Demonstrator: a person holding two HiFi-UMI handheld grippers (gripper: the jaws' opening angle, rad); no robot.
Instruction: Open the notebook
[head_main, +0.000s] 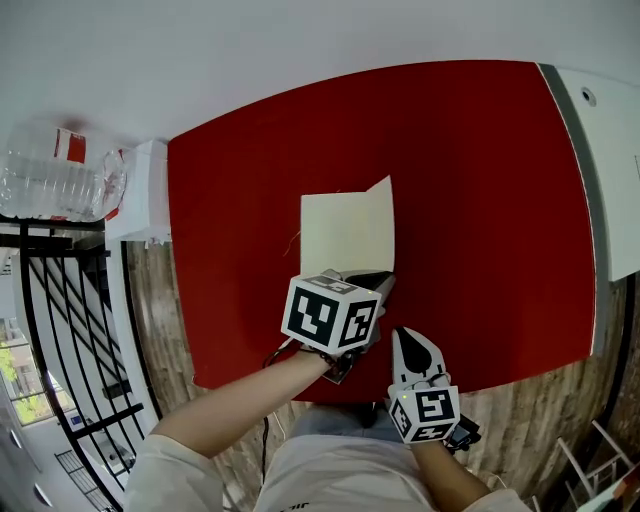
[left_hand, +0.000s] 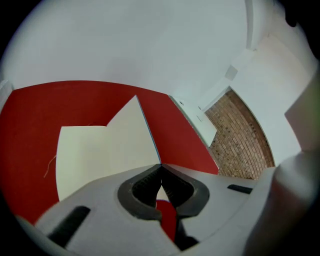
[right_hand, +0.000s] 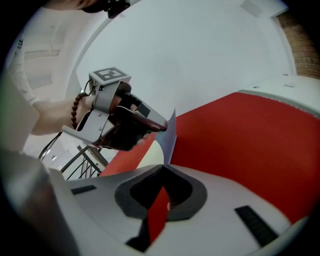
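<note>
The notebook (head_main: 345, 235) lies in the middle of the red tabletop (head_main: 480, 200), with a cream page (left_hand: 95, 150) facing up. Its cover (left_hand: 135, 130) is lifted and stands nearly upright along the right side. My left gripper (head_main: 378, 282) is shut on the cover's lower edge, and the jaws (left_hand: 160, 167) pinch the thin blue-edged sheet. My right gripper (head_main: 402, 335) hangs near the table's front edge, just right of the left one and short of the notebook. It (right_hand: 163, 167) is shut with nothing in it. The right gripper view shows the left gripper (right_hand: 159, 125) holding the raised cover (right_hand: 171, 135).
A white ledge (head_main: 615, 170) borders the table on the right. Clear plastic bottles (head_main: 55, 185) sit on a white shelf at the far left, above a black railing (head_main: 60, 320). A brick wall (left_hand: 240, 140) stands beyond the table. Bare red surface surrounds the notebook.
</note>
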